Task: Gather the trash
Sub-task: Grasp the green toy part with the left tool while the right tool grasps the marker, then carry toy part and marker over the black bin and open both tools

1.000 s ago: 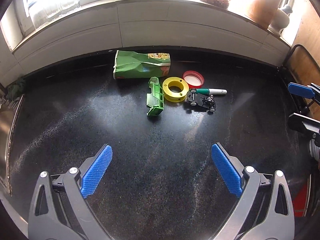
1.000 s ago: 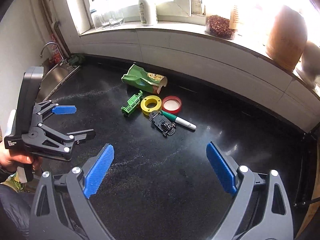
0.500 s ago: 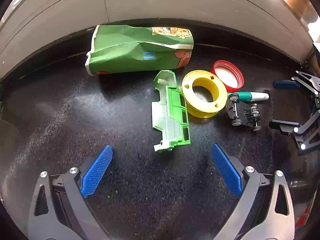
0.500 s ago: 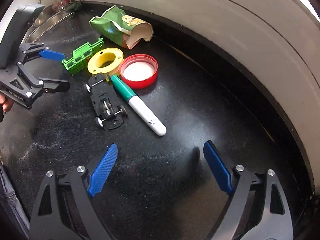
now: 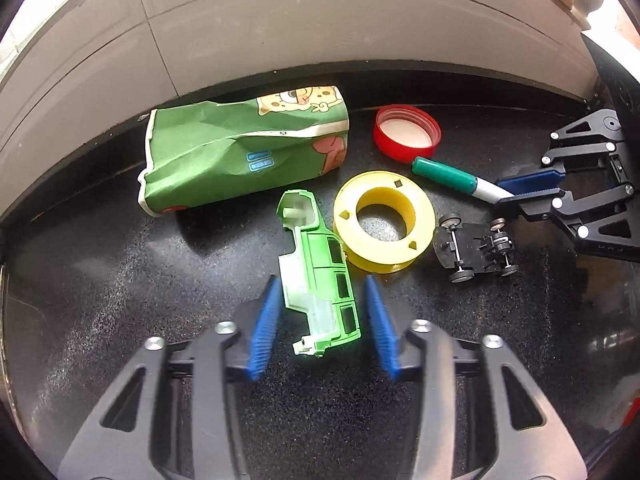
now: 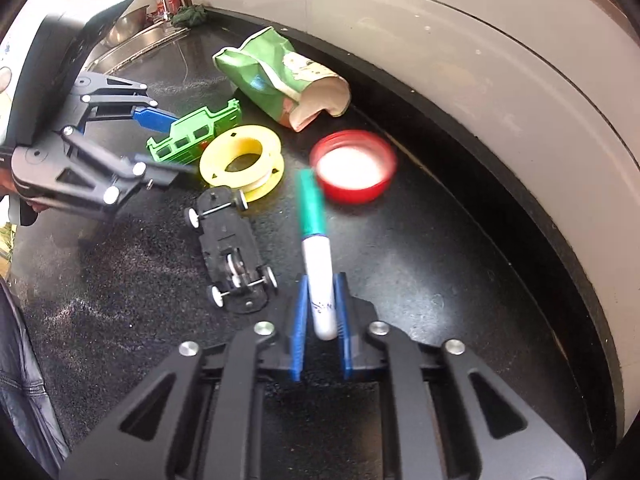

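**Both grippers drop onto the litter**

Both have descended, jaws just closing: right gripper (image 6: 319, 320) clamps the marker (image 6: 316, 248) lengthwise on the desk (image 6: 420, 240); left gripper (image 5: 322, 320) straddles the green toy shell (image 5: 320, 276), pads not visibly touching.

The counter (image 5: 120, 280) is dark speckled stone-like material, polished enough to throw soft glare. The green bag (image 5: 240, 152) looks like creased, matt printed paper with a pale lining. The green toy shell (image 5: 320, 280) is translucent glossy plastic; the yellow spool (image 5: 384, 220) is smooth, slightly matt plastic. The red lid (image 5: 406, 136) is ribbed plastic with a white liner. The marker (image 6: 316, 248) has a glossy white barrel and green cap. The toy chassis (image 6: 232, 248) is matt black plastic with thin metal axles. Each gripper (image 6: 320, 320) is matt black plastic with ridged blue pads (image 6: 298, 332) and shiny metal rivets.
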Demonstrator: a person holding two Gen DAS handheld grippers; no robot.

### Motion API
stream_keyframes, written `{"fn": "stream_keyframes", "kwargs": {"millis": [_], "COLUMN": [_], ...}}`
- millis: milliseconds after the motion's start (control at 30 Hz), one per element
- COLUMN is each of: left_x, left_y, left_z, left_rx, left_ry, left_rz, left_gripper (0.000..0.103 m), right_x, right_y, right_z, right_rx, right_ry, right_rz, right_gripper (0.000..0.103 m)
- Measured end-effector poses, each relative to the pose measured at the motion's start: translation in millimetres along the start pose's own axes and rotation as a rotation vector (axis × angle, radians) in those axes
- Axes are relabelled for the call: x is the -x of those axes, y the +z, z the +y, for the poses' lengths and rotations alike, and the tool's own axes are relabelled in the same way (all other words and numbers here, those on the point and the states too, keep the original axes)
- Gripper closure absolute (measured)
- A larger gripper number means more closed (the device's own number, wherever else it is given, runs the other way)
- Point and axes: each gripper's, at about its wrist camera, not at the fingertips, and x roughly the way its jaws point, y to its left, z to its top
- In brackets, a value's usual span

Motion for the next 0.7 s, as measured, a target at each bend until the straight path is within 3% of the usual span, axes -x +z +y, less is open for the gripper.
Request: {"fn": "stream_keyframes", "kwargs": {"millis": [133,400,700], "left_x": [9.2,54.8,111.2], "left_y": [-2.3,-12.8,-51.4], "left_z": [3.2,-5.9,-31.5], "left_rx": [0.057,0.042,0.038], "left_ry": [-0.009,-0.001,0.013], "left_rz": [0.001,-0.05,-0.088], "left_gripper": [0.08,0.08,0.08], "right_x": [8.2,54.4,105.3], "right_y": [-5.2,-15.9,-30.2], "right_z": [3.1,17.2,55.3], "right_rx": [-0.059,-0.178,-0.213], "right_ry": [-0.014,-0.063,-0.109], "right_rz": [0.015,-0.041,-0.105], "right_gripper": [0.09,0.09,0.09]}}
